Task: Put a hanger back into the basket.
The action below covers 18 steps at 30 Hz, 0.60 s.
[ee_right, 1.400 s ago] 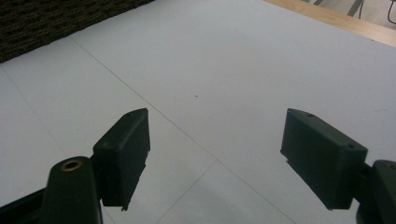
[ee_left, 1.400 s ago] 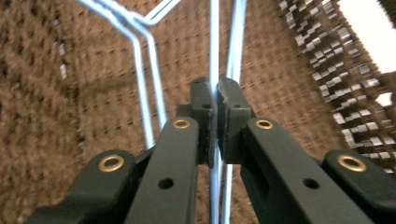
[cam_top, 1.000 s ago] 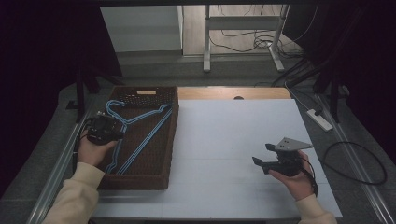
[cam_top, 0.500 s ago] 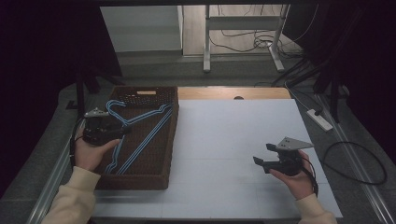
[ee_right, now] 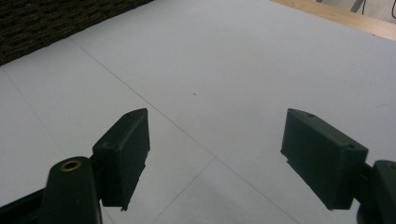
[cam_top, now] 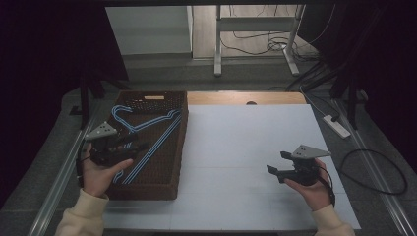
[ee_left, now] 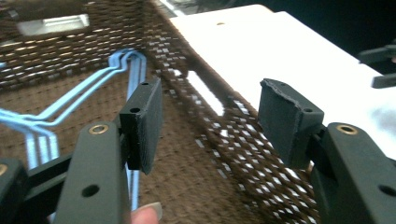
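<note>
The hangers (cam_top: 147, 140) lie flat in the basket (cam_top: 177, 147) at nine o'clock on the counter (cam_top: 246, 147), so the drop looks done. My left gripper (cam_top: 135, 147) hangs over them, its jaws just opened wide, nothing between. My right gripper (cam_top: 273, 168), at four o'clock, gapes empty.

Dark curtains (cam_top: 44, 59) flank a grey floor (cam_top: 162, 73); beyond the bench's (cam_top: 255, 147) far edge stands a metal frame (cam_top: 255, 34) (cables (cam_top: 255, 46) underneath), power strip (cam_top: 336, 126) right.
</note>
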Available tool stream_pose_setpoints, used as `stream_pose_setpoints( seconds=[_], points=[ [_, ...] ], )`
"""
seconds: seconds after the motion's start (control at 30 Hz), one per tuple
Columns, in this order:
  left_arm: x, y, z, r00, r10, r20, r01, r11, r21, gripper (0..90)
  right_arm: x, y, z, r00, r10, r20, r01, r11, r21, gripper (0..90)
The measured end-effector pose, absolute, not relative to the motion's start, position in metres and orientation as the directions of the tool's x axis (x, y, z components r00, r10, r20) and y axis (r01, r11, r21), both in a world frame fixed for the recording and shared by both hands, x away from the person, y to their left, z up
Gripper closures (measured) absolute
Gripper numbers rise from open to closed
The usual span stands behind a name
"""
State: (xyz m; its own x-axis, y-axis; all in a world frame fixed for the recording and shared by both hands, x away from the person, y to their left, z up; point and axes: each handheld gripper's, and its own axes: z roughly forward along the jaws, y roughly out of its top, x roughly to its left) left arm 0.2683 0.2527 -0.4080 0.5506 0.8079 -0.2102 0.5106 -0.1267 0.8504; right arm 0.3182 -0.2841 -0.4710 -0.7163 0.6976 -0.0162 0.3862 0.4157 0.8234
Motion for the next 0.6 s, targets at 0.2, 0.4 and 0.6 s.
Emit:
stream_pose_setpoints(
  seconds=[0.2,0.4,0.6],
  points=[
    [0.254,0.235,-0.420,0.607,0.770,-0.195,0.482,-0.162,0.861,38.3,0.315,-0.283,-0.470,-0.717,0.697,-0.008,0.390,0.410,0.825,24.3],
    [0.244,0.227,-0.436,0.626,0.760,-0.177,0.458,-0.175,0.872,35.8,0.311,-0.287,-0.472,-0.712,0.702,0.011,0.402,0.395,0.826,24.4],
    [0.237,0.223,-0.447,0.646,0.744,-0.172,0.454,-0.192,0.870,34.6,0.303,-0.298,-0.478,-0.695,0.718,0.033,0.429,0.378,0.820,24.6]
  ],
)
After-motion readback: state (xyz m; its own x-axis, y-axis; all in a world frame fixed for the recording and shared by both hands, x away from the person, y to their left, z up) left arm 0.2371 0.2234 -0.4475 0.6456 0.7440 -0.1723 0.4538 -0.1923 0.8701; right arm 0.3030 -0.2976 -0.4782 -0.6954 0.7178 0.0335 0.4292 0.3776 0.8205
